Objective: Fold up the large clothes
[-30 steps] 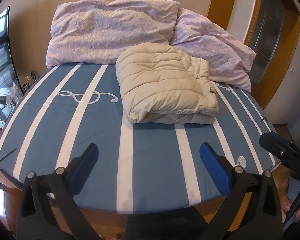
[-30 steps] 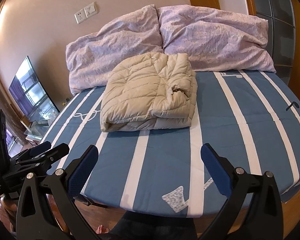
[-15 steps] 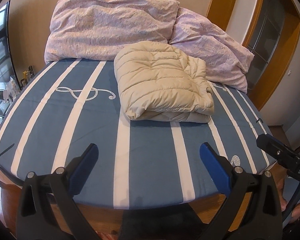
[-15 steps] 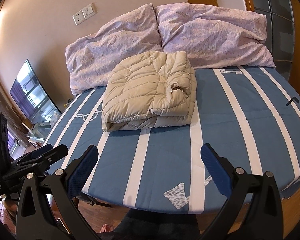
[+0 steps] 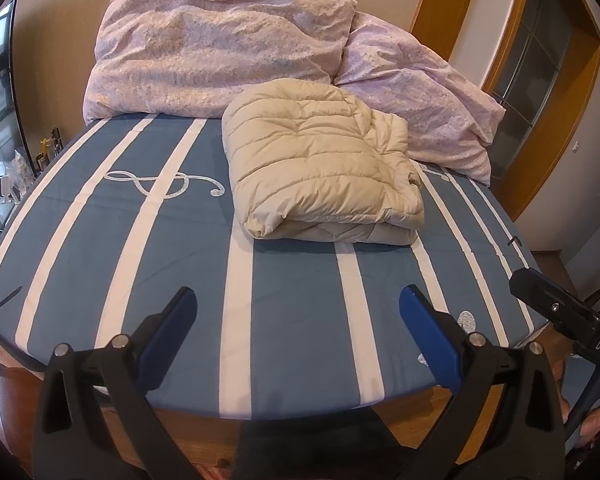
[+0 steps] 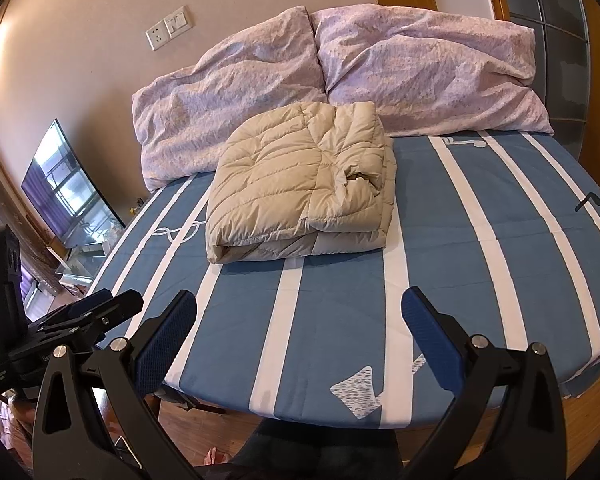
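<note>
Nearest the cameras, the left gripper (image 5: 298, 334) and the right gripper (image 6: 300, 334) both hang over the foot edge of the bed with their blue-padded fingers spread wide and nothing between them. Beyond them stretches the blue sheet with white stripes (image 5: 292, 304), bare up to the middle of the bed. There the beige puffer jacket (image 5: 320, 164) lies folded into a thick bundle, well apart from both grippers, its far edge touching the two lilac pillows (image 6: 340, 80) against the wall.
</note>
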`<state>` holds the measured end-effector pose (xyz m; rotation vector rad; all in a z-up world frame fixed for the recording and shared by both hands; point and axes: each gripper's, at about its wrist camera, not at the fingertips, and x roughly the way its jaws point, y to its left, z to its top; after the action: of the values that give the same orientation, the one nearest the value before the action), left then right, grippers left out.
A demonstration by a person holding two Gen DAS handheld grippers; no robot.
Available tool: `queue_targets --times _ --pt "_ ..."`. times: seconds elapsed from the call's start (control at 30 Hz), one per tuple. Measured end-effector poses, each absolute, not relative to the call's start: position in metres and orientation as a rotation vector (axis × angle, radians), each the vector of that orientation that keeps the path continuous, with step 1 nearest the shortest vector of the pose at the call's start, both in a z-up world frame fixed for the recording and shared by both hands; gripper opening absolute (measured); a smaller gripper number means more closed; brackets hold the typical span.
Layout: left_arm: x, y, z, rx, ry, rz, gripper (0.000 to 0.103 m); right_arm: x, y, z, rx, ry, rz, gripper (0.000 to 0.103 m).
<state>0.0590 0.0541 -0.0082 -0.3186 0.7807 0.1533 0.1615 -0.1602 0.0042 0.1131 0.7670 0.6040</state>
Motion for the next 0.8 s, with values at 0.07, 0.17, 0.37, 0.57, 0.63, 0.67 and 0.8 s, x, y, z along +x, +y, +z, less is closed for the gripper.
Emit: queue_targets --times 0.07,0.17,0.37,0.57,0.63,0.67,0.8 --pt "0.0597 0.0542 -0.0086 -0.321 0.783 0.146 0.101 0.1615 -0.1598 0.0042 0.113 0.767 0.601 0.102" --pt "0.0597 0.0538 -0.0092 -0.322 0.783 0.137 0.101 0.1621 -0.1603 0.0042 0.113 0.768 0.603 0.102" --pt "0.06 0.0526 -0.0097 -0.324 0.78 0.129 0.101 0.1609 -0.1591 0.0035 0.114 0.77 0.604 0.102" --pt "0.0634 0.0504 -0.0115 -0.32 0.791 0.125 0.101 0.1621 -0.16 0.0036 0.116 0.771 0.604 0.102" --pt "0.0642 0.0505 -0.0118 -0.32 0.791 0.119 0.101 0.1616 -0.1598 0.0034 0.117 0.772 0.604 0.102" --pt "0.0643 0.05 -0.0117 -0.32 0.79 0.118 0.101 0.1603 -0.159 0.003 0.117 0.773 0.605 0.102" --pt "0.0646 0.0502 -0.0116 -0.322 0.789 0.116 0.101 0.1614 -0.1588 0.0025 0.117 0.773 0.604 0.102"
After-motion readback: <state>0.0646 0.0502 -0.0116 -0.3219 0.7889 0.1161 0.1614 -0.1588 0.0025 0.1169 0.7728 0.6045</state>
